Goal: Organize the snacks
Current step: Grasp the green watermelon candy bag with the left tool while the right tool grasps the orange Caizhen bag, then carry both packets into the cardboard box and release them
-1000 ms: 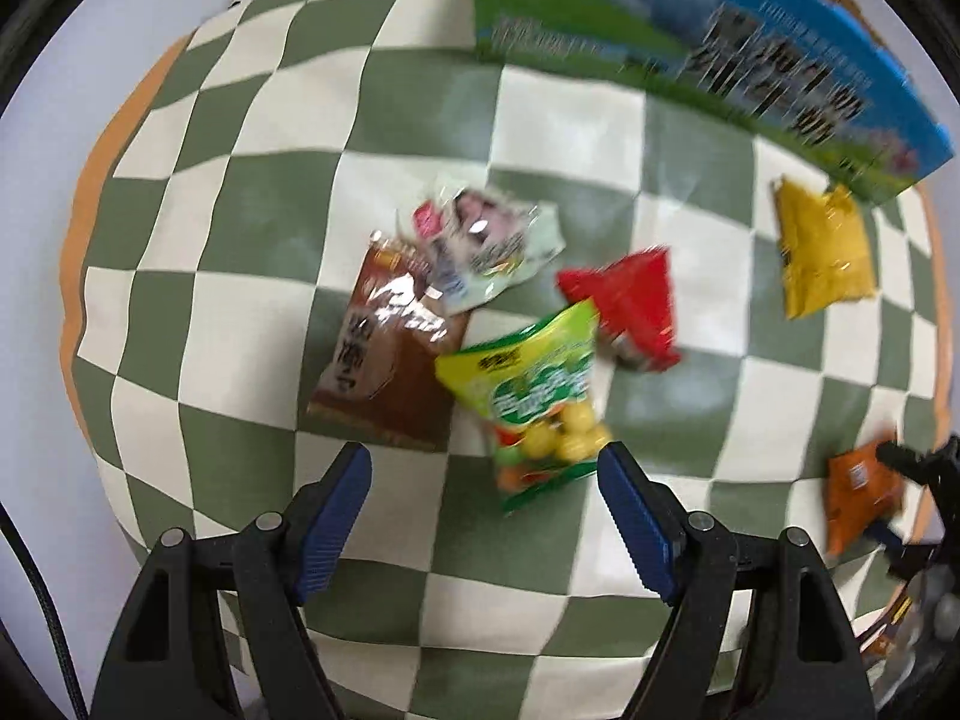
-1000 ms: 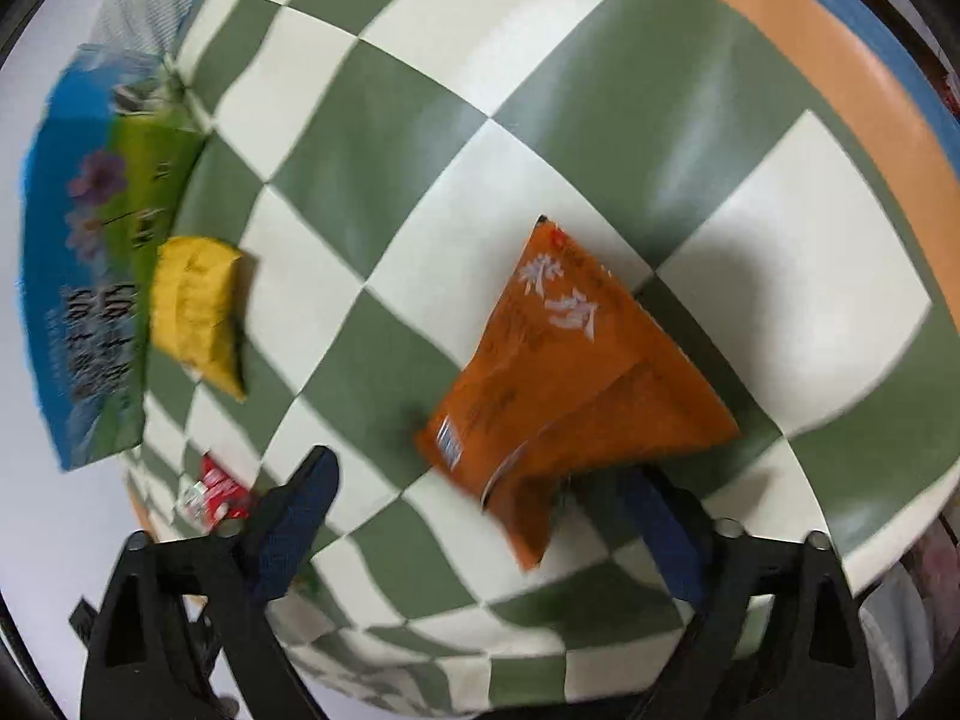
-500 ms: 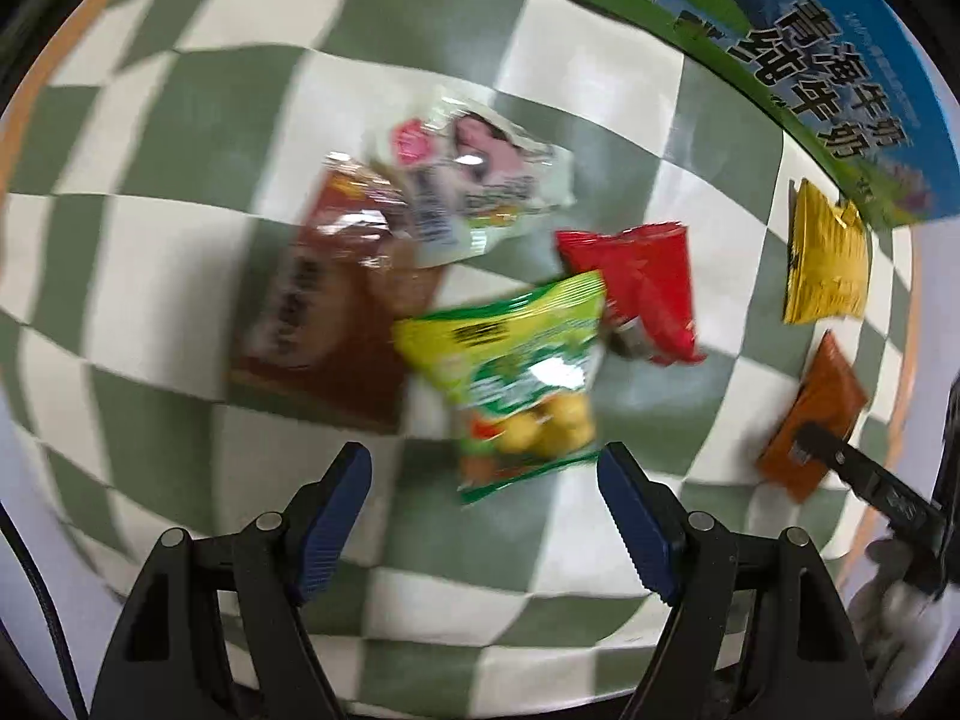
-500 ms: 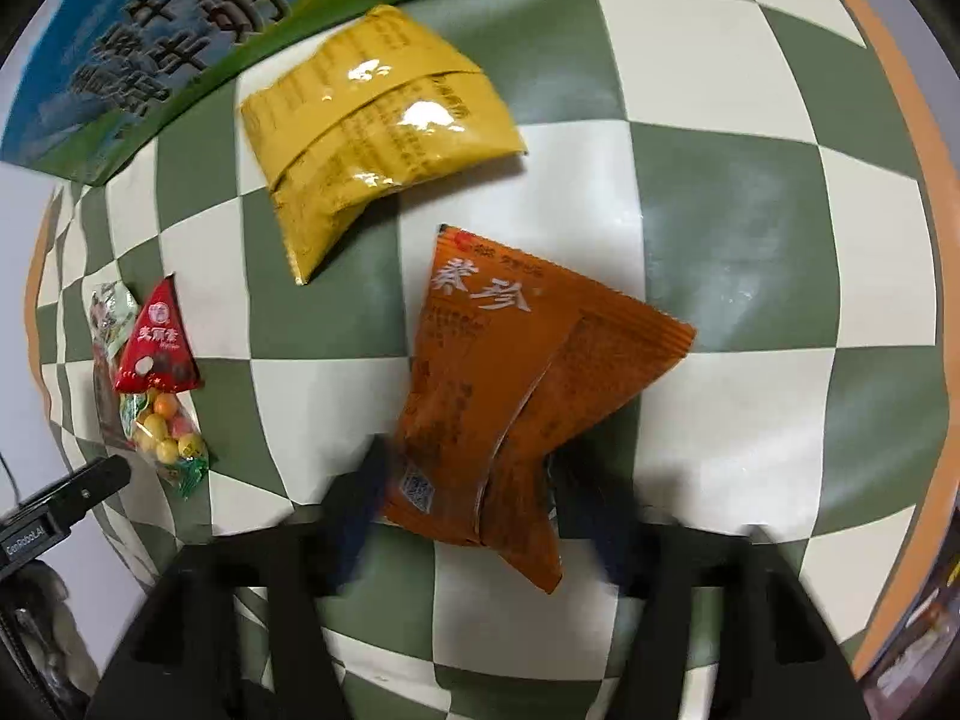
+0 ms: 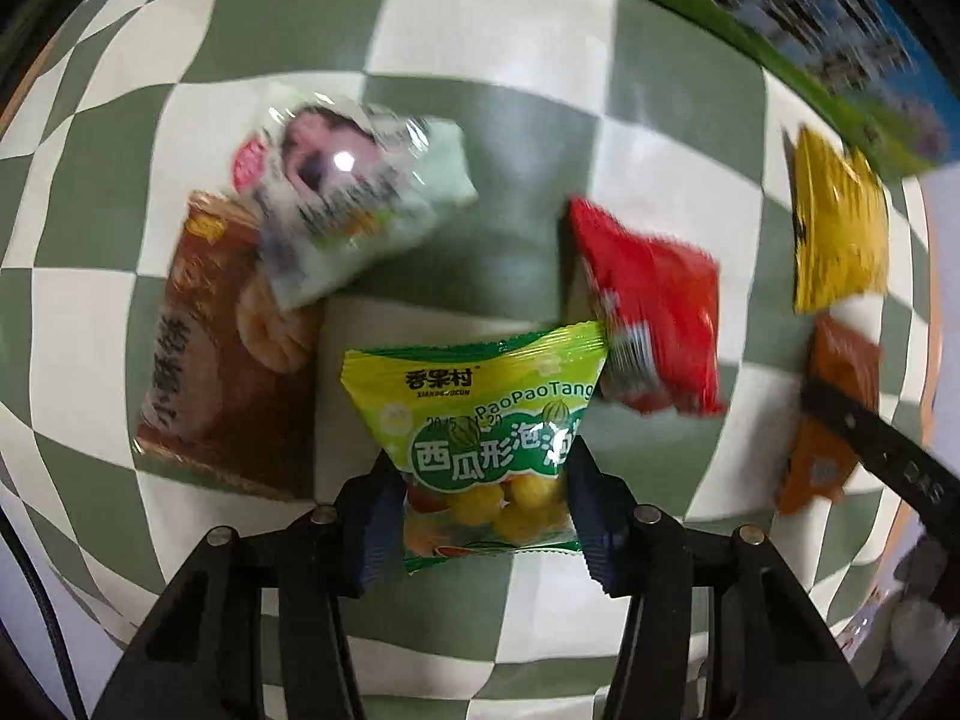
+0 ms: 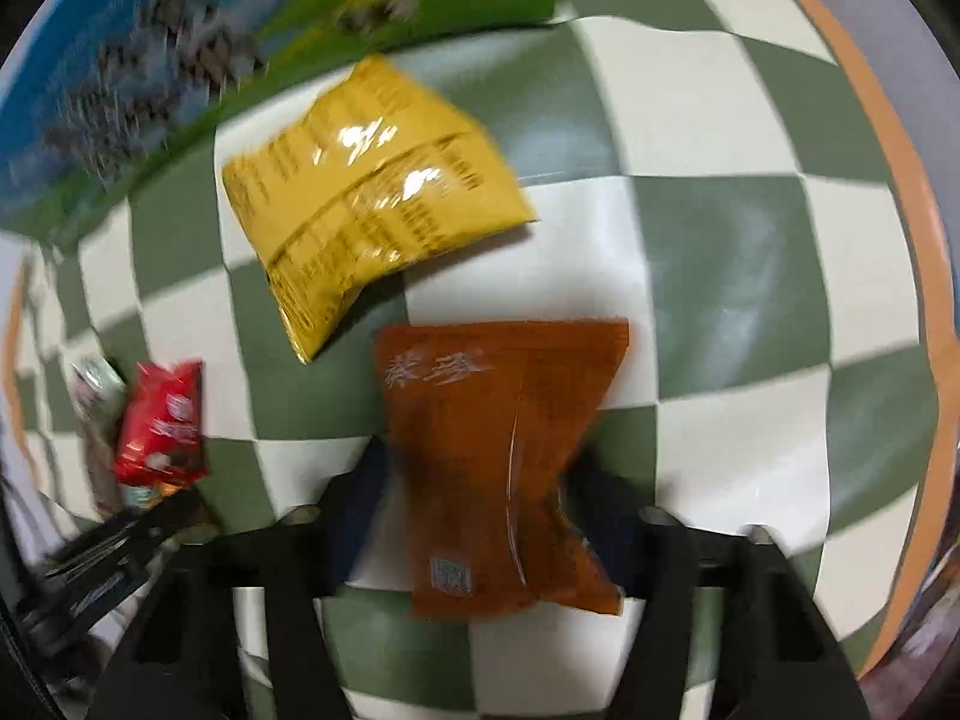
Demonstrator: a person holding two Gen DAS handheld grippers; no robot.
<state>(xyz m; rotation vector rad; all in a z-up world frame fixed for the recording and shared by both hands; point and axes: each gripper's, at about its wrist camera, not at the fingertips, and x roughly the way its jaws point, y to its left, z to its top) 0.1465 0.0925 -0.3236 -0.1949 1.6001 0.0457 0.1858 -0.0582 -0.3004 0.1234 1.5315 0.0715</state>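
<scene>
Checked tabletop [image 5: 678, 90] | green bubble-gum packet [image 5: 480, 420] clamped by left hand-held gripper [image 5: 480, 504] | orange packet [image 6: 498, 450] clamped by right hand-held gripper [image 6: 474, 510], apparently for sorting.

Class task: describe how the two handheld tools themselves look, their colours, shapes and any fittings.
Both match. The left tool has black angular arms with cut-out slots, silver pivot screws and ribbed dark-blue pads; a thin black cable runs at the frame's left edge. The right tool shows the same black arms, blurred, with dark pads.

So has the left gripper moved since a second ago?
Yes. The left gripper has advanced over the checked cloth and closed around the green candy packet.
</scene>
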